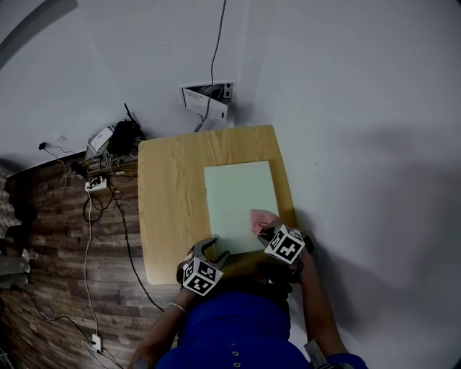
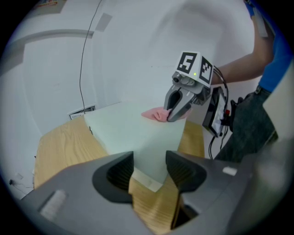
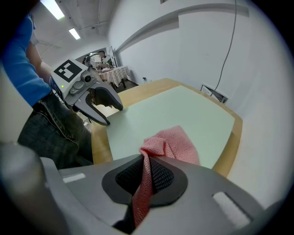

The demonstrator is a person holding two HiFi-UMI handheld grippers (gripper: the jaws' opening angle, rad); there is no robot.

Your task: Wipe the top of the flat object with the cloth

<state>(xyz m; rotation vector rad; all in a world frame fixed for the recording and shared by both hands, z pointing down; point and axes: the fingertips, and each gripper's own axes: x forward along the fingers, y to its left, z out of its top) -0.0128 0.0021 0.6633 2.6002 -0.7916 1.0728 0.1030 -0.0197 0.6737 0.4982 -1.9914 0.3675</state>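
Pink mesh cloth point(image 3: 172, 144) is pinched tight in my right gripper point(image 3: 146, 158) — its free end lies on the pale green flat board point(image 1: 238, 198), at the board's 5 o'clock corner in the head view. On my left gripper point(image 2: 149, 167) the jaws are spread with nothing clamped — the board's 7 o'clock corner sits in the gap. Board lies flat on the wooden table point(image 1: 169, 194), toward its 3 o'clock edge.

A light wooden table point(image 1: 169, 216) stands against white walls point(image 1: 346, 86). Dark plank floor point(image 1: 50, 245) lies beyond its left edge, strewn with cables point(image 1: 101, 189). Ceiling strip lights point(image 3: 56, 10) glow.
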